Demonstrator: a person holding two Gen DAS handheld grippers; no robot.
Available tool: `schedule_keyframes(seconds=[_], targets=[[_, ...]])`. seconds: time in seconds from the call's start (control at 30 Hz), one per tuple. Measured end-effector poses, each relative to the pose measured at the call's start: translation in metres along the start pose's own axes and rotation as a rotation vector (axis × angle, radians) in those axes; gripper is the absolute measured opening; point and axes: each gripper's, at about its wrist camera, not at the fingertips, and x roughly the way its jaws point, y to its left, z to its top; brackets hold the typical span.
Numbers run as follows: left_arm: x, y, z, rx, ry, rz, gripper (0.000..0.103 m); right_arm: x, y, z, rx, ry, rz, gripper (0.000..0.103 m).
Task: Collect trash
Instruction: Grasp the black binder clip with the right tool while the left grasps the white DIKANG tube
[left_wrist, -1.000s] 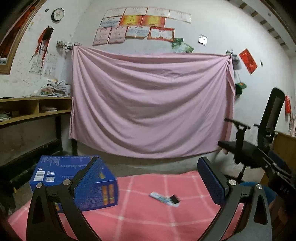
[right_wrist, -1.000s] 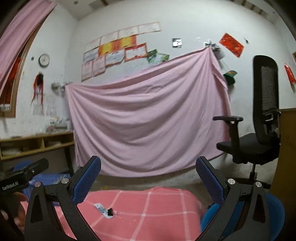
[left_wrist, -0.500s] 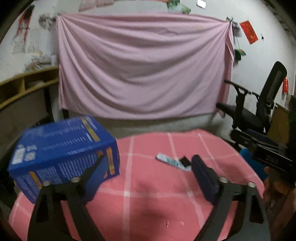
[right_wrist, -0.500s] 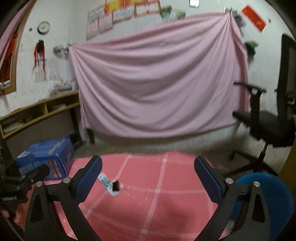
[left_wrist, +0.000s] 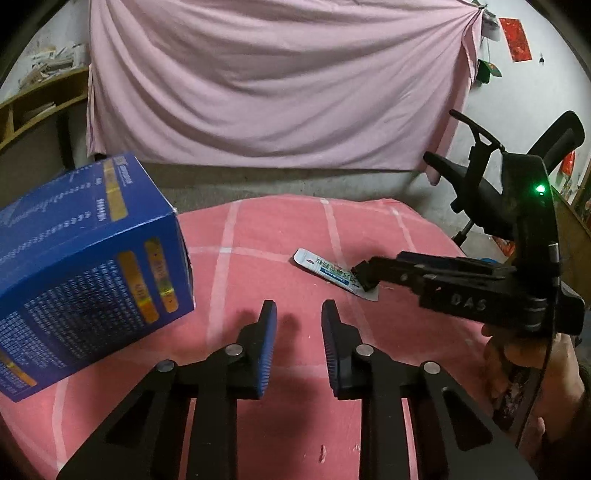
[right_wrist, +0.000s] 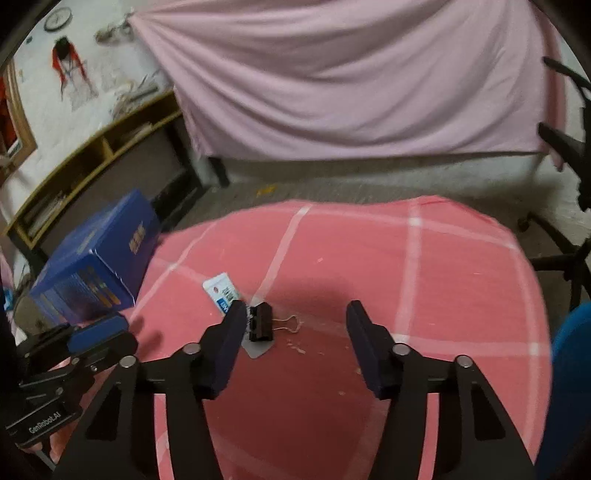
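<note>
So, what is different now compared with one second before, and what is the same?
Both grippers tipped down from the wall toward the pink cloth. The left gripper and right gripper are closing, each with nothing between its fingers. The right gripper came close to the wrapper with its black binder clip. The wrapper, the clip and the blue box have not moved.

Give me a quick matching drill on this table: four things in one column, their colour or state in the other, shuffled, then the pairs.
Things:
1. box
2. binder clip
3. tablecloth
4. wrapper

Descriptions:
A. pink with pale grid lines
B. flat, white and blue, printed
C. blue, standing at the cloth's left edge
D. black with wire handles, clamped on the wrapper's end

Pairs: 1-C, 2-D, 3-A, 4-B
</note>
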Motion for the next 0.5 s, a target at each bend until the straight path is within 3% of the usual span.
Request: schedule_keyframes(seconds=[0.27, 0.33, 0.5], targets=[[0.016, 0.002, 0.006, -0.021, 0.054, 0.000, 0.020, 0.025, 0.008, 0.004, -0.063, 0.117, 0.031, 0.039], [0.018, 0.002, 0.009, -0.026, 0.058, -0.017, 0.020, 0.027, 0.011, 0.005, -0.087, 0.126, 0.006, 0.032], [0.026, -0.004, 0.017, -0.015, 0.069, -0.021, 0.020, 0.018, 0.004, 0.001, -0.089, 0.120, -0.010, 0.032]])
